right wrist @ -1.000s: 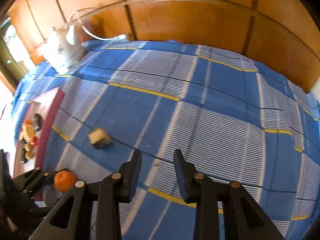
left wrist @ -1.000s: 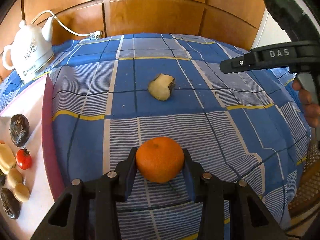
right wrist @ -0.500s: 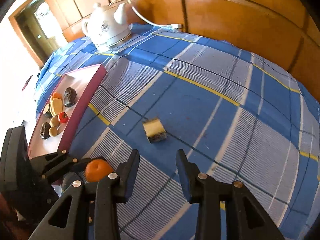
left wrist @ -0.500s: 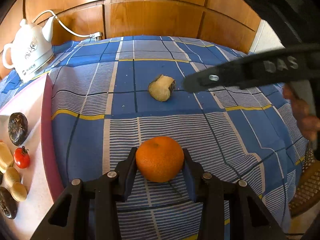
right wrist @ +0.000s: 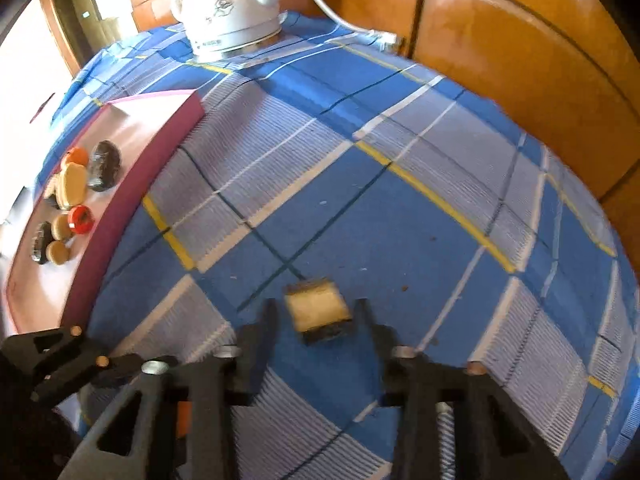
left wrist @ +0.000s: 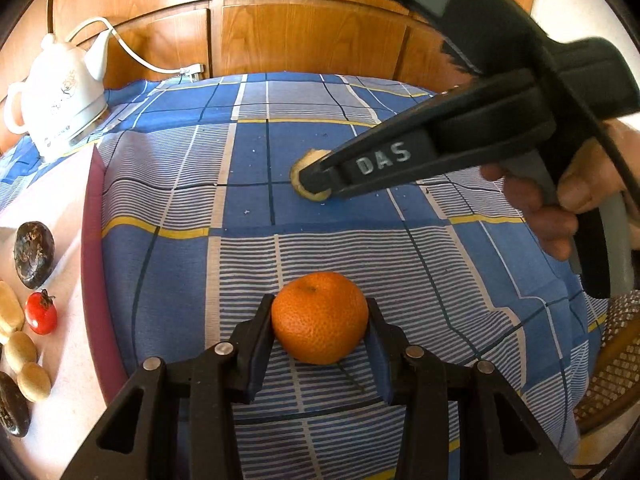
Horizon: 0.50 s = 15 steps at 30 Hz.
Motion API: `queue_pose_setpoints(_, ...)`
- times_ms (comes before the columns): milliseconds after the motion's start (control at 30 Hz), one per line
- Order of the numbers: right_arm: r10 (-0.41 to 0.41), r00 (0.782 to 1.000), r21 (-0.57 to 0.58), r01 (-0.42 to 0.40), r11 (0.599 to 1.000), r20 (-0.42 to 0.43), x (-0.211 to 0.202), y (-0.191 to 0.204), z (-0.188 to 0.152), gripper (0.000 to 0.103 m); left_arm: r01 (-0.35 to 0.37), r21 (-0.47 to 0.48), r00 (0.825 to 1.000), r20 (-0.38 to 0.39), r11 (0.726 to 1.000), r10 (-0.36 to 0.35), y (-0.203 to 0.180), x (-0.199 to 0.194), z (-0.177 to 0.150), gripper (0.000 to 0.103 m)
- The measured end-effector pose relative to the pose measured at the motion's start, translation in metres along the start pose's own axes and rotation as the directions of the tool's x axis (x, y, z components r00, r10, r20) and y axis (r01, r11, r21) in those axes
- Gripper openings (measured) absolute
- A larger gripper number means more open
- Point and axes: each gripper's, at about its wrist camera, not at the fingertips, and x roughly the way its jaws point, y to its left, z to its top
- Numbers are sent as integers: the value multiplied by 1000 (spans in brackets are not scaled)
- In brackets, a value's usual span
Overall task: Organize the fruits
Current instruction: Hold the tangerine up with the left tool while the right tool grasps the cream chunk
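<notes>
the left gripper [left wrist: 320,354] clamps a mandarin [left wrist: 320,317] at the near edge of the blue plaid cloth [left wrist: 168,184]; farther off, the right gripper [right wrist: 316,312], jaws just closing, straddles a cut fruit piece [right wrist: 318,308] without touching.

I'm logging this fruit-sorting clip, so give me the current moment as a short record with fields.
surface: blue plaid cloth
left gripper: shut on the orange
right gripper: jaws just closing, astride the pale cut fruit piece, gaps on both sides, not gripped yet
tray: holds small fruits, among them a red tomato
background: white kettle with cord
</notes>
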Motion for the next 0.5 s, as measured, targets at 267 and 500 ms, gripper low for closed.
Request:
queue_pose_setpoints(267,36,999,8,-35,999,-15,-31,-10,-36,28,-2,0,1000,1,1000,2,0,1,0,43)
queue_pose_setpoints(500,23,1000,34,-23,999,-21,-25,-15,-58,28,-12,6,1000,-9,1000,12,-2,1,1,43)
